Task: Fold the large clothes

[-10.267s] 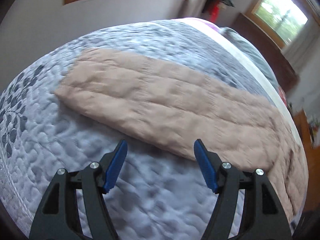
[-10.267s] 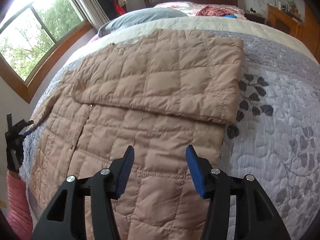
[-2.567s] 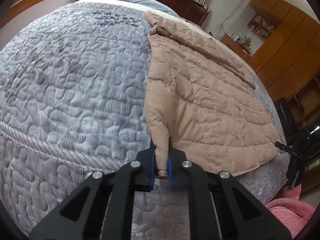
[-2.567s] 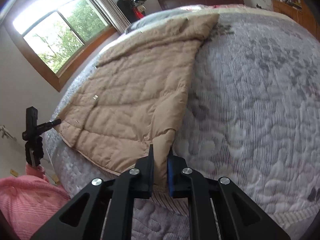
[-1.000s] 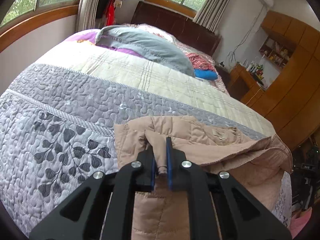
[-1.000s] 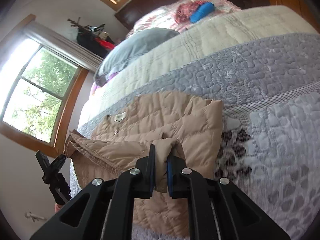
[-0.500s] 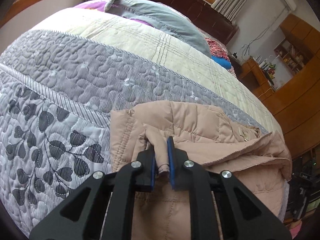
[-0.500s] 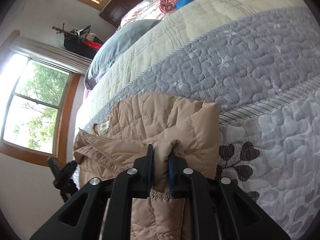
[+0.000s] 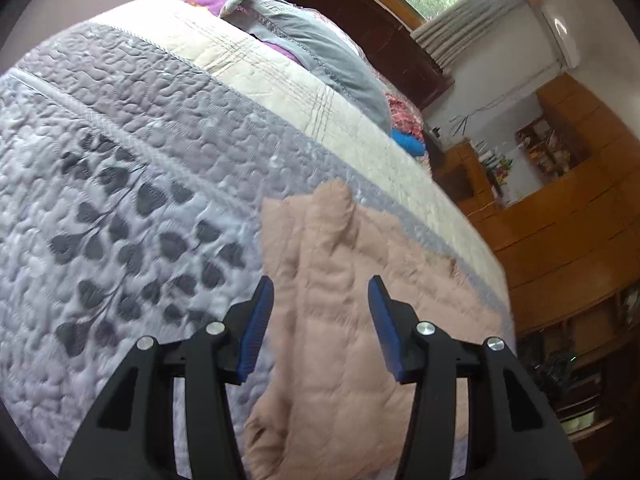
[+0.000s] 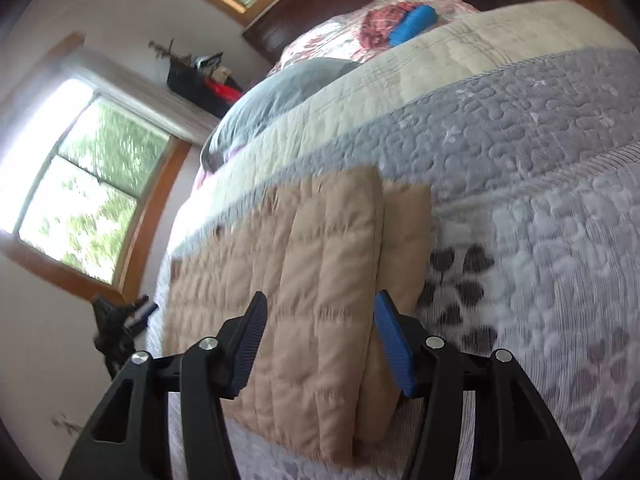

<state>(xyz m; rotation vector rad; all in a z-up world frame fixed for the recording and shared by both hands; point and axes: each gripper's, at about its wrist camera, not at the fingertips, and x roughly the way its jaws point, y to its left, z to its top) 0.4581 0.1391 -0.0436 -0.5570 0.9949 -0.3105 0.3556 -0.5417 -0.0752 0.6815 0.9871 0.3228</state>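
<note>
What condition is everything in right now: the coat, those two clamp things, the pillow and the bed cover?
Tan quilted jacket: folded over in layers, lying flat on the bed, gripped by nothing.
Left gripper: open, jaws just opened, above the jacket without pinching it.
Right gripper: open, jaws just opened, jacket edge below, not pinched.
Grey pillow: lying near the head of the bed.
Grey quilted bedspread: spread flat.

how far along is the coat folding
Mostly done: the tan quilted coat lies doubled in layers on the bedspread. Left hand-held gripper and right hand-held gripper have just been opening, nothing pinched. Possibly left: evening the offset edge.
</note>
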